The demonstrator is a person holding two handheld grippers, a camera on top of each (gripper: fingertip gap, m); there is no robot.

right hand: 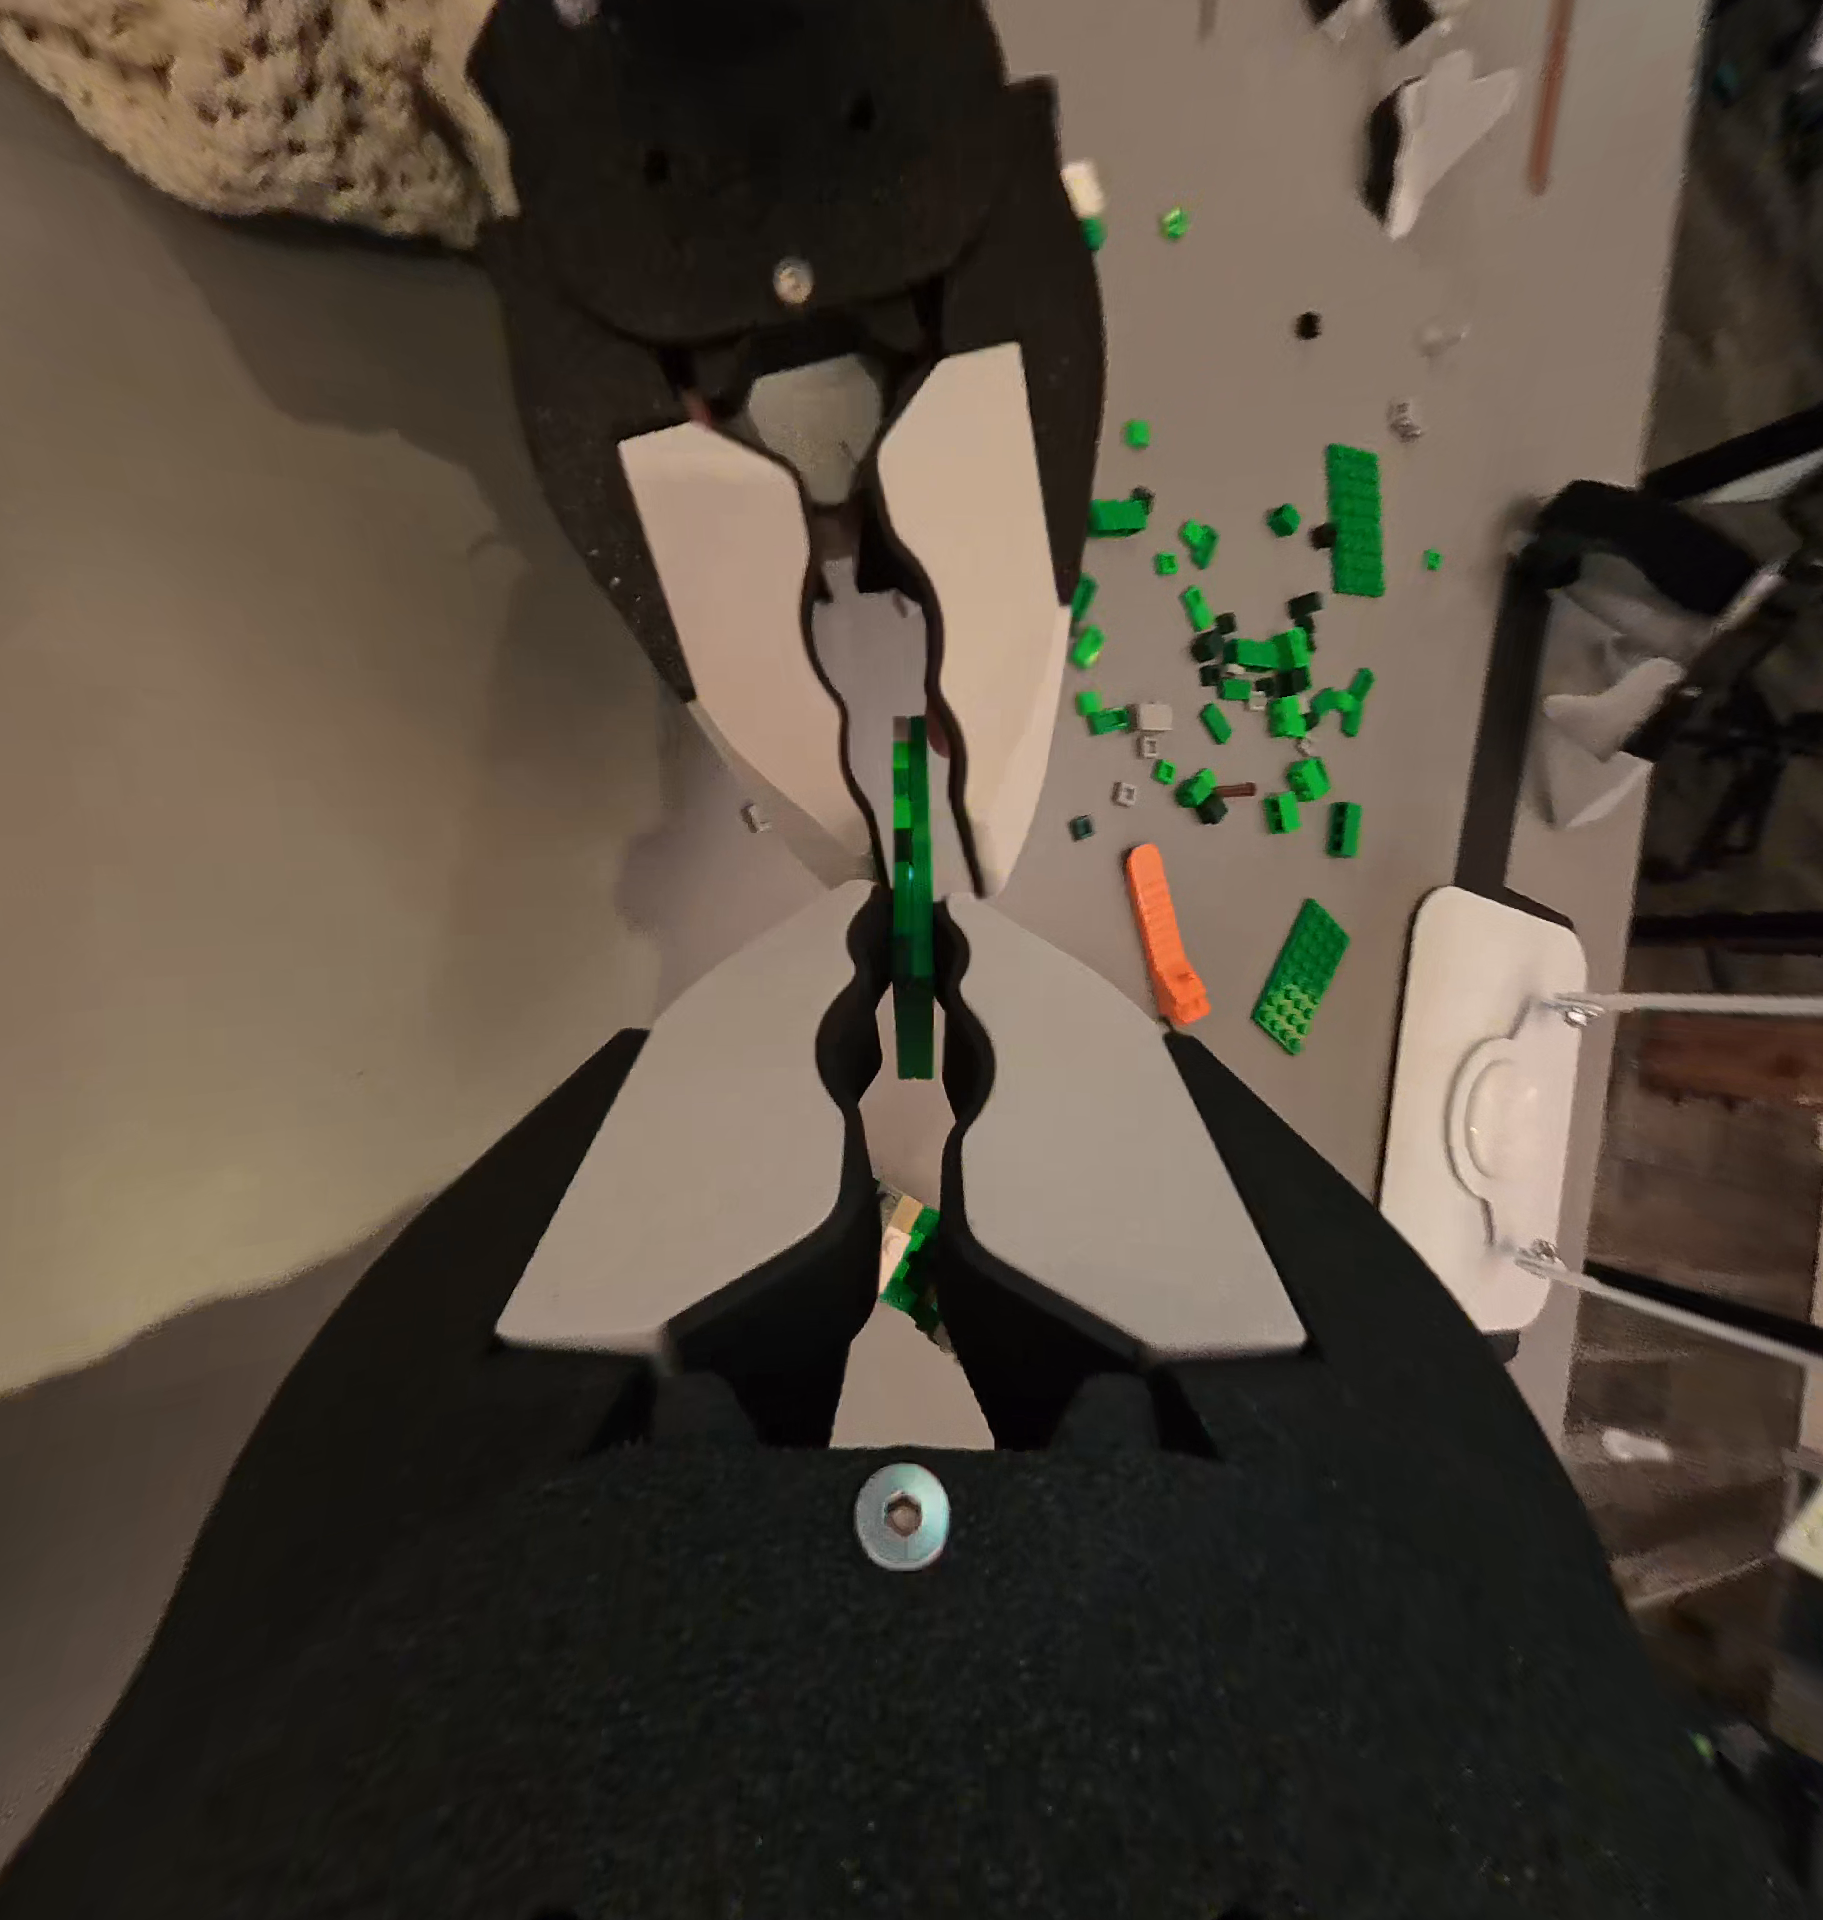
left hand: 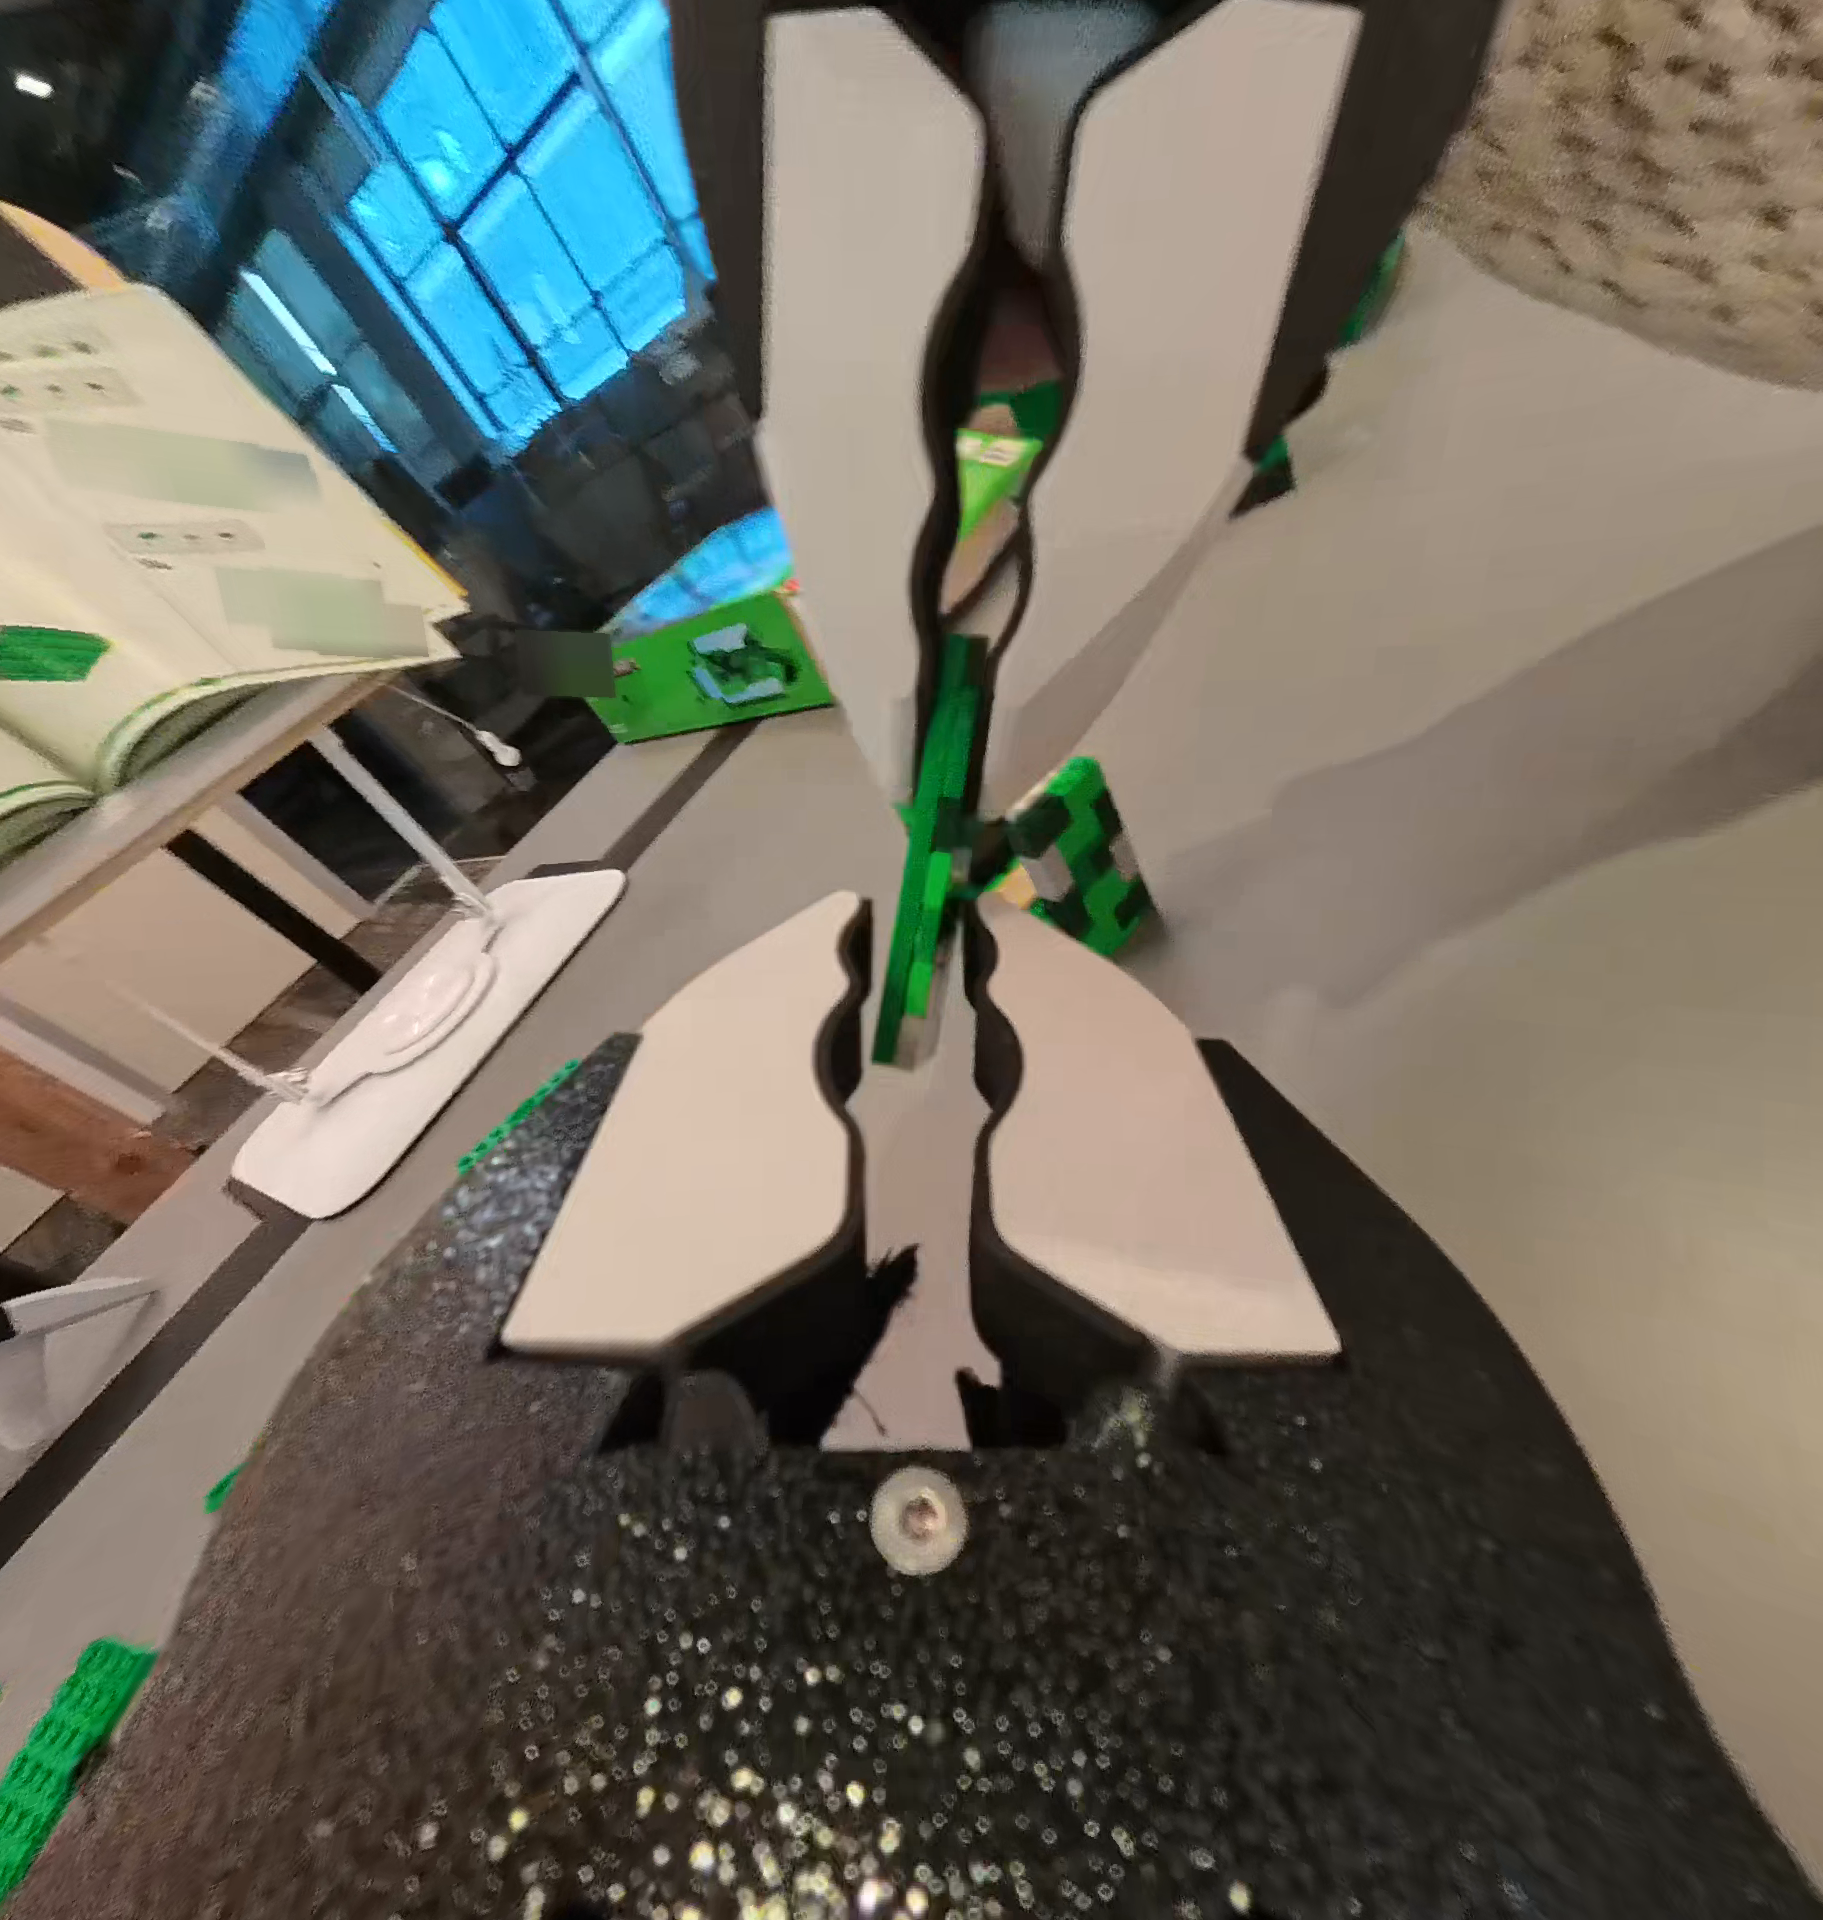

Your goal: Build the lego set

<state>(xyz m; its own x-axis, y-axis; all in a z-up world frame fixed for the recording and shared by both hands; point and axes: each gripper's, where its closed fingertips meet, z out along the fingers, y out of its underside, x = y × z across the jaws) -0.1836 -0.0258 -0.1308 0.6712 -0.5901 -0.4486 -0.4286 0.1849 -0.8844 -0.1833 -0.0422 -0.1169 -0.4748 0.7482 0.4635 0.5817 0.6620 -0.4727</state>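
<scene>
Risky: left gripper (left hand: 917, 914) and right gripper (right hand: 902, 914) jaws both clamped edge-on on thin green plate assembly (right hand: 912, 935), held above desk (right hand: 263, 623). Could twist, snap apart, or drop among loose bricks (right hand: 1250, 665).

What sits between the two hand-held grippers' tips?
A thin green Lego panel, edge-on, clamped by both the right hand-held gripper and the left hand-held gripper; clearest in the right wrist view.

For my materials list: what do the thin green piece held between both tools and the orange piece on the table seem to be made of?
The thin green piece looks like glossy hard plastic: its flat edges are sharp and shine a little. The orange piece looks like matte or semi-gloss moulded plastic, of one even colour with ribbed grooves; the blur leaves the finish uncertain.
</scene>
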